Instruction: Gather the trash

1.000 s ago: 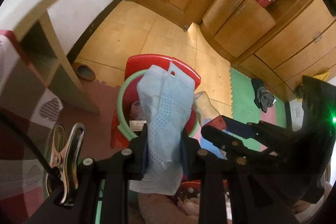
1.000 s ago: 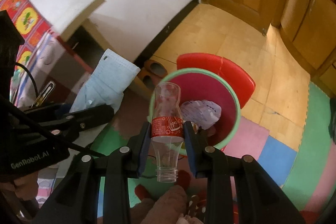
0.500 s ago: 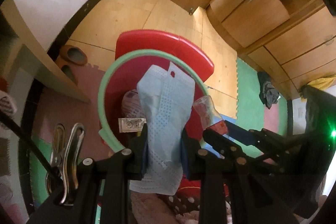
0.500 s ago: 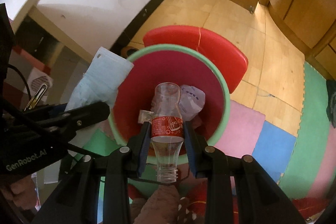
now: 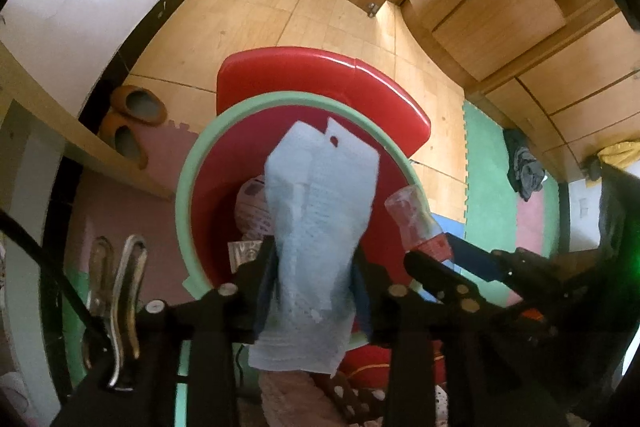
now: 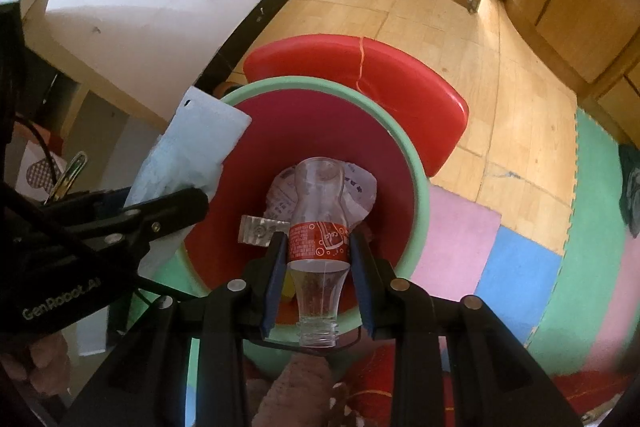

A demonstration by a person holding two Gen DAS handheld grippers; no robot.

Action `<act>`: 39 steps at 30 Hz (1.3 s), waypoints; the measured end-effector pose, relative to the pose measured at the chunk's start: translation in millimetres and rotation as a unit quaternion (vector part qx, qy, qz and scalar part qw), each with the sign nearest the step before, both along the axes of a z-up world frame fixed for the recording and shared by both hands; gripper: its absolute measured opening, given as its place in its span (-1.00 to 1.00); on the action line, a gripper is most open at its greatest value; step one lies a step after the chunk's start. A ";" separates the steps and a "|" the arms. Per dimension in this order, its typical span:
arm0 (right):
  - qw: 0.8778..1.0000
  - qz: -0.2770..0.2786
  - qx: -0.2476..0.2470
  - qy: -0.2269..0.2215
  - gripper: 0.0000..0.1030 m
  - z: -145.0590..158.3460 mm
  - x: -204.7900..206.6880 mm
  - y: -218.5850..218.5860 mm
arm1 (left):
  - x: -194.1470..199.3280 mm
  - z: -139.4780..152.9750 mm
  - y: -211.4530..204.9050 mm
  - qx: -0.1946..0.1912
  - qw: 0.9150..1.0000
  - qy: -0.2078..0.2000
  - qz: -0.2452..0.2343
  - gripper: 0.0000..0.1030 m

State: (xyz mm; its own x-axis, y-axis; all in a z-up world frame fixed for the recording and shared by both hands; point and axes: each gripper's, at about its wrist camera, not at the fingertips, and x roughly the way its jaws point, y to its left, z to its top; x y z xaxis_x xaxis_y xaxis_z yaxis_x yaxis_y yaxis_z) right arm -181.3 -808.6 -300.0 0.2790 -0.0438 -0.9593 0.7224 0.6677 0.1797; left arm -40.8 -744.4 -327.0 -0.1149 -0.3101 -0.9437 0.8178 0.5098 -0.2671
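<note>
Bin [image 5: 188,187] now fills far more of both views than a second ago: both tongs have come down toward its mouth, and the red stool [image 5: 320,75] behind it looms larger too. The left tongs [image 5: 310,287] have just been opening; the pale blue face mask [image 5: 320,211] still hangs between their pads, its lower edge slack and blurred, and whether the pads still press it I cannot tell. The right tongs [image 6: 318,263] have not changed: they pinch the clear plastic bottle [image 6: 318,223] across its red label, neck toward the camera, base pointing into the bin.

The mask is thin, pleated, dimpled cloth with a small punched hole at one corner. The bottle is smooth, waisted and see-through. The bin is a round plastic tub, red inside, with a thick mint-green rim.

Inside the bin lie a crumpled printed wrapper [image 6: 360,191] and a small flat silvery packet [image 6: 260,229]. Around the bin the floor is covered with coloured foam mats [image 6: 516,267] beside wooden boards.
</note>
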 end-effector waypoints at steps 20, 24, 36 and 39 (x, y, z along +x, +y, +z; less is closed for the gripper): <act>1.000 0.016 -0.025 0.003 -0.15 21.5 -2.3 10.7 | 5.9 24.7 15.4 -0.008 1.000 -0.011 0.025 0.24; 0.999 0.020 -0.027 -0.001 -0.15 32.1 -4.8 15.4 | 6.6 35.8 21.9 -0.017 0.999 -0.017 0.029 0.24; 0.998 0.040 -0.046 -0.014 -0.15 73.0 -4.0 36.5 | 8.4 80.1 58.1 -0.039 0.997 -0.053 0.048 0.24; 0.997 0.050 -0.052 -0.018 -0.15 85.7 1.5 44.7 | 10.0 97.9 71.9 -0.046 0.995 -0.067 0.054 0.24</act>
